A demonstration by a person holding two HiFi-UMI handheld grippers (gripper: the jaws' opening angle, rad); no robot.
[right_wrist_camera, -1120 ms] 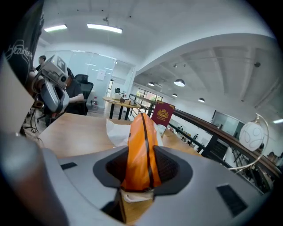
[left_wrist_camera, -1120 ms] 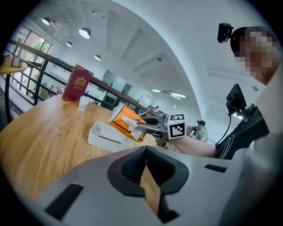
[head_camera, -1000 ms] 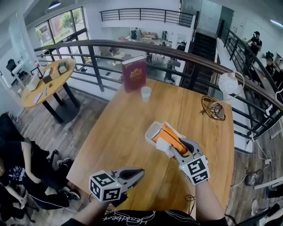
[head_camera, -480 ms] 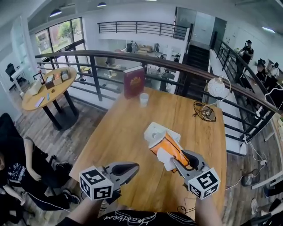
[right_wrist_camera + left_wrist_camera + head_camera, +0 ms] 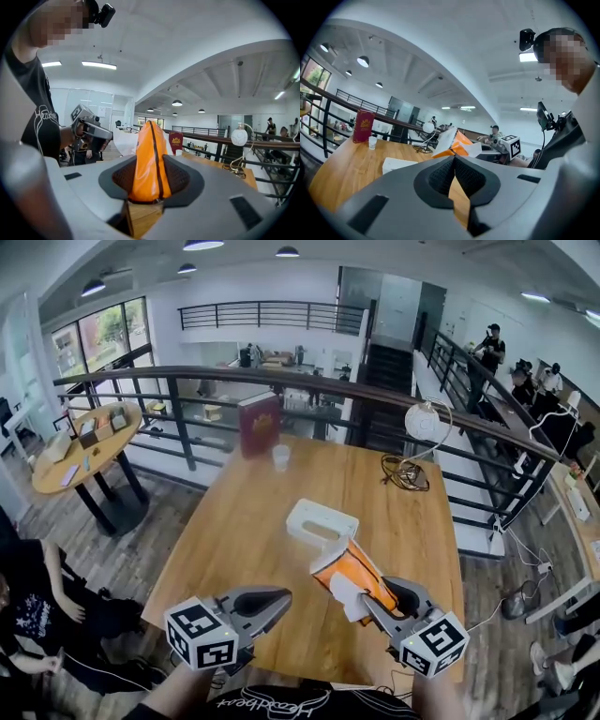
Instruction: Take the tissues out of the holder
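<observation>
The orange tissue pack [image 5: 354, 570] hangs tilted in the air, with a white tissue [image 5: 344, 595] poking from its underside. My right gripper [image 5: 373, 594] is shut on the pack's near end; in the right gripper view the pack [image 5: 150, 157] fills the space between the jaws. The white holder [image 5: 322, 521] lies on the wooden table [image 5: 244, 521], apart from the pack and further away. At the near left, my left gripper [image 5: 281, 600] hovers shut with nothing in it. In the left gripper view its pads [image 5: 440, 176] meet, and the pack [image 5: 457, 143] and holder [image 5: 398, 164] show beyond.
At the table's far edge a red book [image 5: 258, 425] stands upright, with a white cup [image 5: 280, 457] in front of it. A coiled cable [image 5: 403, 472] and a white globe lamp [image 5: 424, 420] sit at the far right. A railing [image 5: 187, 381] runs behind the table.
My right gripper has lifted the orange pack out of the white holder and drawn it toward me. The holder stays on the table. The left gripper has hardly moved.
</observation>
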